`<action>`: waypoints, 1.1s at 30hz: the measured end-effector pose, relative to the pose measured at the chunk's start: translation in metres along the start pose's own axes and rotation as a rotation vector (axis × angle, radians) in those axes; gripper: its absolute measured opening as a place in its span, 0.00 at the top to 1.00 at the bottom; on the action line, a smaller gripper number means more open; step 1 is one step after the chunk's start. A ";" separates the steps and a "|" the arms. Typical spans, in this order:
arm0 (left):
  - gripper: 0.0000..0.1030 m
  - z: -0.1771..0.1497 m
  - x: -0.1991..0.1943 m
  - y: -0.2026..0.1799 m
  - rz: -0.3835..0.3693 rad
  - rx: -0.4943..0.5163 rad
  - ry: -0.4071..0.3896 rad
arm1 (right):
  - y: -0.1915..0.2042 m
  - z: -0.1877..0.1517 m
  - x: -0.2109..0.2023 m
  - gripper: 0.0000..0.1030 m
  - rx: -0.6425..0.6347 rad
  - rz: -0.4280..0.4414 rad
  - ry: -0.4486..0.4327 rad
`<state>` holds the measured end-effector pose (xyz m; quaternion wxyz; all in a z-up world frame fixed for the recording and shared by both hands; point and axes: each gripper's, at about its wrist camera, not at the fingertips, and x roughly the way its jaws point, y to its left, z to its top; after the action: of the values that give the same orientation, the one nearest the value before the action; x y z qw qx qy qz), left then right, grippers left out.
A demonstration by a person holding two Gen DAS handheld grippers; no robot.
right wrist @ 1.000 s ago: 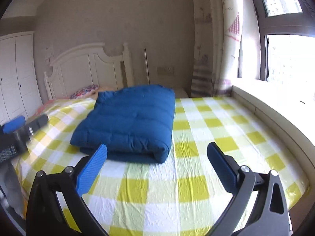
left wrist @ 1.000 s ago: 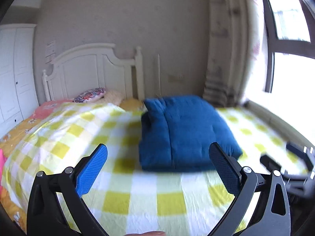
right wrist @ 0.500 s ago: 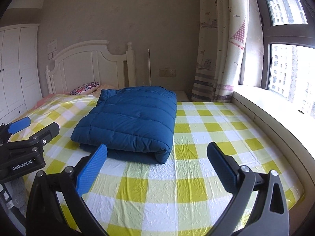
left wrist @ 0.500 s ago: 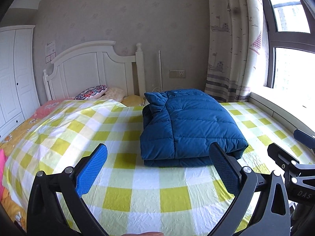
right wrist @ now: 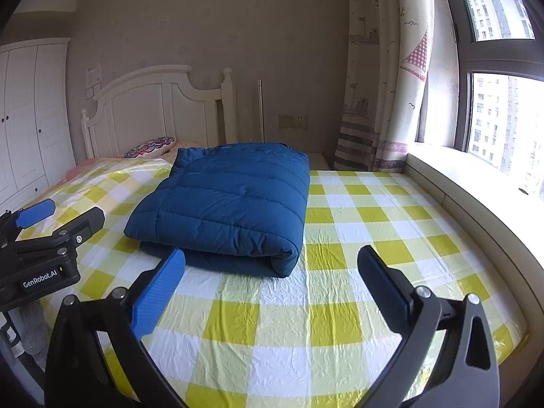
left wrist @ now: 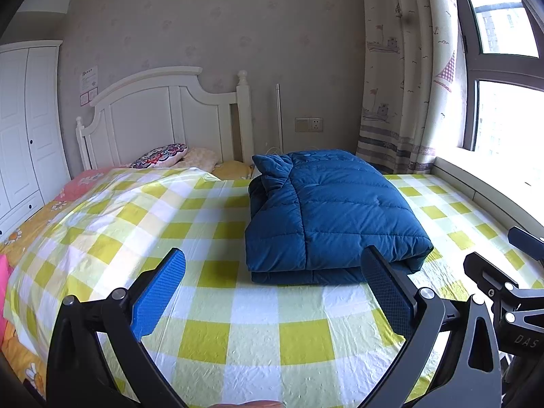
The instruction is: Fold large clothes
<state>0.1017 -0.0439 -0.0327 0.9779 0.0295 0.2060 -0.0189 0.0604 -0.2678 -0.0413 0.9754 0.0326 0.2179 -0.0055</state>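
Both views have steadied since a second ago, and the folded blue down jacket (left wrist: pixel 335 214) lies unmoved on the bed's yellow-checked sheet (left wrist: pixel 238 333), near a white headboard (left wrist: pixel 159 115) and curtained window (right wrist: pixel 499 115). Left gripper (left wrist: pixel 273 294) and right gripper (right wrist: pixel 272 289) hover short of it, fingers (right wrist: pixel 158 292) spread wide, empty. One jacket, two grippers.

The jacket (left wrist: pixel 326 214) is matt quilted cloth — puffy, stitched in bands. The sheet (right wrist: pixel 340 292) under it looks glossy and crinkled. The hand-held gripper (left wrist: pixel 272 292) is matt black plastic — ribbed pads (left wrist: pixel 158 297).
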 end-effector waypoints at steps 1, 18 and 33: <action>0.04 0.000 0.000 0.000 0.000 -0.002 0.000 | 0.000 0.000 0.000 0.02 0.000 0.001 0.000; 0.04 -0.001 0.000 -0.001 0.000 0.000 0.004 | 0.002 -0.001 -0.001 0.02 -0.001 0.009 0.003; 0.04 -0.005 0.001 0.001 0.003 0.014 -0.005 | 0.007 -0.004 0.000 0.02 -0.009 0.018 0.012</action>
<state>0.1002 -0.0430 -0.0376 0.9782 0.0363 0.2036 -0.0189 0.0584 -0.2605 -0.0447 0.9742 0.0304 0.2235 0.0042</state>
